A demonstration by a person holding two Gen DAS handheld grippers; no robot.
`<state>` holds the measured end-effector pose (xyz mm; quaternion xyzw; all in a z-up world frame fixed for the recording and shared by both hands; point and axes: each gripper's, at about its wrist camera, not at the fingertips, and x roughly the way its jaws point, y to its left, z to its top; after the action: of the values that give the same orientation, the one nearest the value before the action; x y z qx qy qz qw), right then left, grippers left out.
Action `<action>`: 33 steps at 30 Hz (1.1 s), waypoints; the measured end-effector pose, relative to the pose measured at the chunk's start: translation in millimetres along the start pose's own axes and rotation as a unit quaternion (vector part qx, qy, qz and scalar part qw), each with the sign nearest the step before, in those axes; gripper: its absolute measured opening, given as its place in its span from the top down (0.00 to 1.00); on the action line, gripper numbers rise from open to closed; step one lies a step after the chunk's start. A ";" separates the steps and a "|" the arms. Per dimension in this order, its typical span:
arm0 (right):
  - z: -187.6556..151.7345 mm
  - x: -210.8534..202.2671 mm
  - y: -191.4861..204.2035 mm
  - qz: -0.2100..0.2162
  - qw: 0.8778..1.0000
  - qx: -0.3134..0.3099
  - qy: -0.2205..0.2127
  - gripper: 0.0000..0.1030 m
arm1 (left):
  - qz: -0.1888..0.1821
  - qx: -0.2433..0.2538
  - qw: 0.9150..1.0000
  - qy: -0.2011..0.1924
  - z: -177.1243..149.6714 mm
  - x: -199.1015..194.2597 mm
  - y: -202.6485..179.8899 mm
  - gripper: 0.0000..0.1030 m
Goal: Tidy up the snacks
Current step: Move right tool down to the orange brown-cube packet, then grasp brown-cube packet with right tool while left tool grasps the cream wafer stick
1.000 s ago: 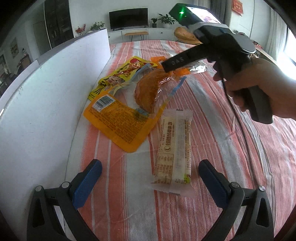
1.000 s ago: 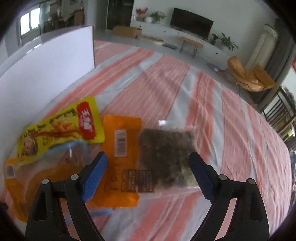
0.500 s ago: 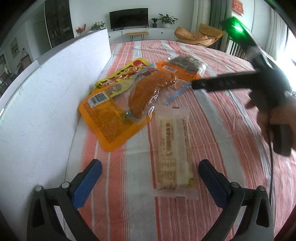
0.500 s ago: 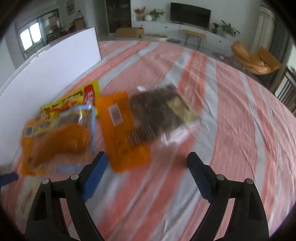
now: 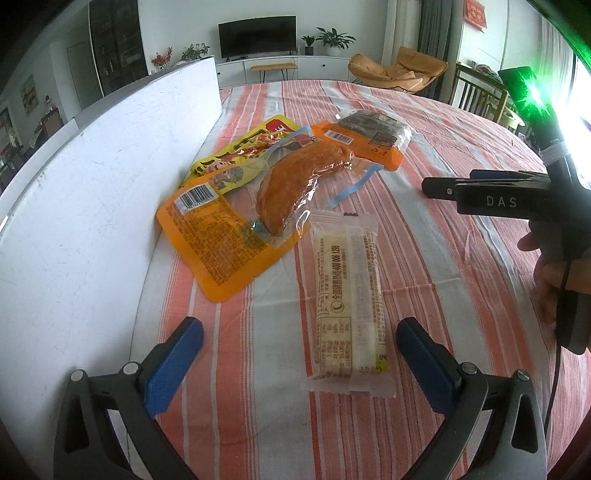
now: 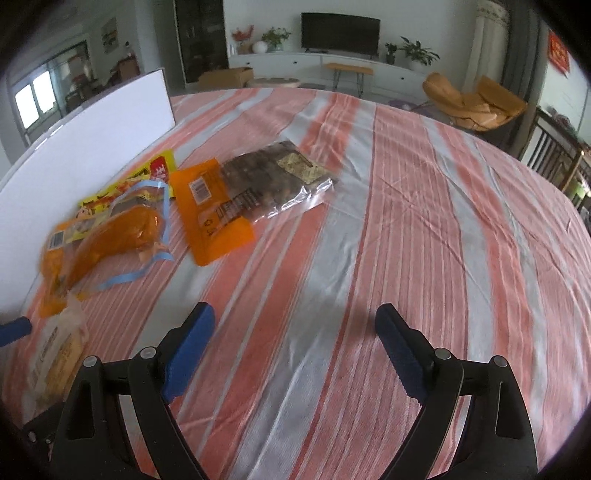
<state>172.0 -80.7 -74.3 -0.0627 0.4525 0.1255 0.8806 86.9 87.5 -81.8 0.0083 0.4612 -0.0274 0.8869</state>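
Change: the right tool, which a second ago hung right over the dark snack pack, now sits back over bare cloth, jaws spread wide and nothing between them; the pack lies well ahead of it and to its left.
Left tool: the left tool has not shifted, released and empty, with the pale long bar lying on the cloth between its fingers, untouched.
Snack cluster: ahead of the left tool and to its left, the orange chicken pouch overlaps the yellow packet; the dark snack pack sits just beyond them, all close together.
Meaning: the dark pack looks set down beside the others, so the pale bar is likely the next to be gathered.
Surface: a counter under a red-and-white striped cloth, a white board standing along the left tool's left side.
Room: a living room with a television, potted plants and an orange lounge chair beyond.
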 end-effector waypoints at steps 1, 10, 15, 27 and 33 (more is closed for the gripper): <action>1.4 1.6 1.1 0.000 1.000 0.000 0.000 0.11 | 0.000 0.000 1.000 0.000 -0.1 -0.1 0.0 0.00; -0.4 -1.8 -5.5 0.023 1.000 0.013 -0.006 0.11 | -0.001 0.000 1.000 0.000 0.0 0.1 0.1 0.00; 23.8 -16.0 -30.4 0.064 0.995 0.073 -0.033 0.11 | -0.001 0.000 1.000 0.000 -0.5 0.1 0.2 0.00; 155.6 83.1 50.7 -0.039 0.998 -0.022 0.047 0.14 | -0.002 0.001 1.000 -0.001 -1.1 0.4 0.3 0.00; 101.0 61.1 26.7 0.015 0.999 -0.033 0.036 0.29 | -0.001 0.000 1.000 -0.001 -0.4 0.4 -0.5 0.00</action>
<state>277.6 -22.5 -65.1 -0.0895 0.4804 0.1511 0.8593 86.7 87.0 -82.4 0.0080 0.4606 -0.0285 0.8871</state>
